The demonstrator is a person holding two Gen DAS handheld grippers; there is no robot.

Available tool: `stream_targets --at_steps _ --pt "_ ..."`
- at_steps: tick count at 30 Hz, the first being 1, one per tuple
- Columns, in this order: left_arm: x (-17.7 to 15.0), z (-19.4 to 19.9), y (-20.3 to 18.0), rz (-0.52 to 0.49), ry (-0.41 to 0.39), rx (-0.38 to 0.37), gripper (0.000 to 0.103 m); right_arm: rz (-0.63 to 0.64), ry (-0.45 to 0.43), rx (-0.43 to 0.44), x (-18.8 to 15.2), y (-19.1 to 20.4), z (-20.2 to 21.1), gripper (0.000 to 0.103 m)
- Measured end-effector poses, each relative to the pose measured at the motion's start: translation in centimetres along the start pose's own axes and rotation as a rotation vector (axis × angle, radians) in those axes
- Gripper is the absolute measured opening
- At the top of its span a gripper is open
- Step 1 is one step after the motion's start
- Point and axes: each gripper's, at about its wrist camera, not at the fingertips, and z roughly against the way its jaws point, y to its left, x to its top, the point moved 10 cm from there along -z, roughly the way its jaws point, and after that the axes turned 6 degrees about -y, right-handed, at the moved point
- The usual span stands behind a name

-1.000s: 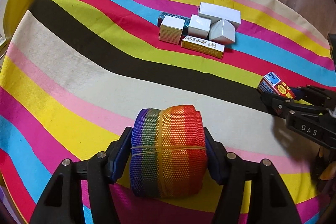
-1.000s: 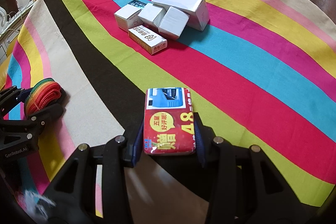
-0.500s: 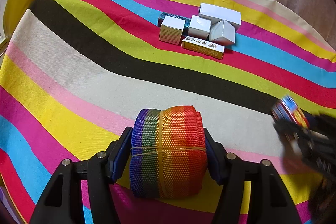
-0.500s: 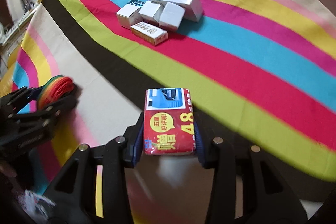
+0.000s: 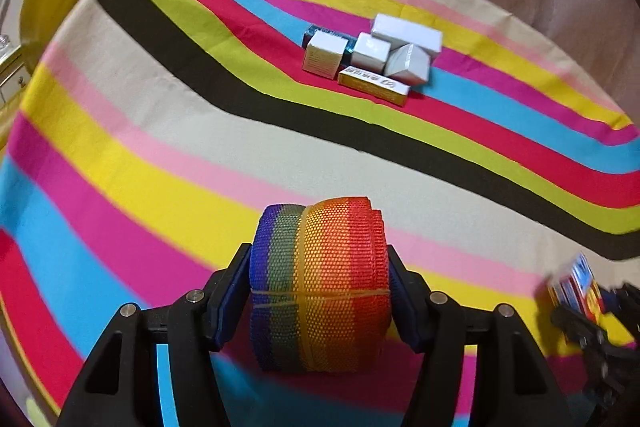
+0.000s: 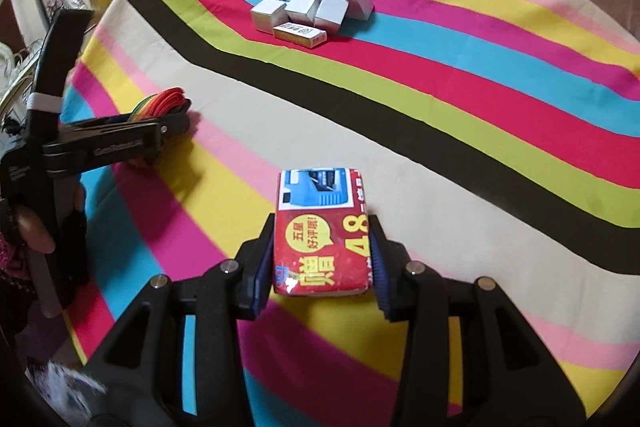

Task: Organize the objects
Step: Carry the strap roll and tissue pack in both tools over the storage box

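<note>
A striped tablecloth (image 5: 160,131) is covering the table. The left gripper (image 5: 320,291) is clamping a rainbow strap roll (image 5: 320,283); the right gripper (image 6: 320,251) is gripping a red packet (image 6: 320,231) reading "48". Small boxes (image 5: 372,59) are sitting clustered well beyond both, nothing between.

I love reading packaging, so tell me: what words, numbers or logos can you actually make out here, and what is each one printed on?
"五星好评哦!" in a yellow speech bubble on the red packet held in the right gripper.
"48" and "赠" in big yellow print on the same packet.
Raised lettering on the left gripper: seems to begin "Gen", the rest too blurred.
Print on the yellow box and the white boxes: too small to read.
Rainbow webbing roll: no text.
</note>
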Motion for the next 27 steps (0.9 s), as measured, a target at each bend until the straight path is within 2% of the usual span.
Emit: stream_targets --at_steps 7,11,19,27 --pt "-3.4 4.8 -0.4 -0.050 -0.023 -0.015 0.062 0.005 -0.015 0.029 -0.1 1.4 1.3 0.045" --pt "-4.8 6.8 0.2 -0.035 -0.016 -0.006 0.062 0.042 -0.019 0.050 -0.2 3.3 1.9 0.045" --pt "-6.0 9.8 1.5 -0.012 -0.011 0.015 0.062 0.098 -0.024 0.074 -0.1 6.3 2.7 0.045" --pt "-6.6 12.7 3.7 0.028 -0.039 0.050 0.061 0.164 -0.041 0.117 0.4 10.4 4.1 0.045"
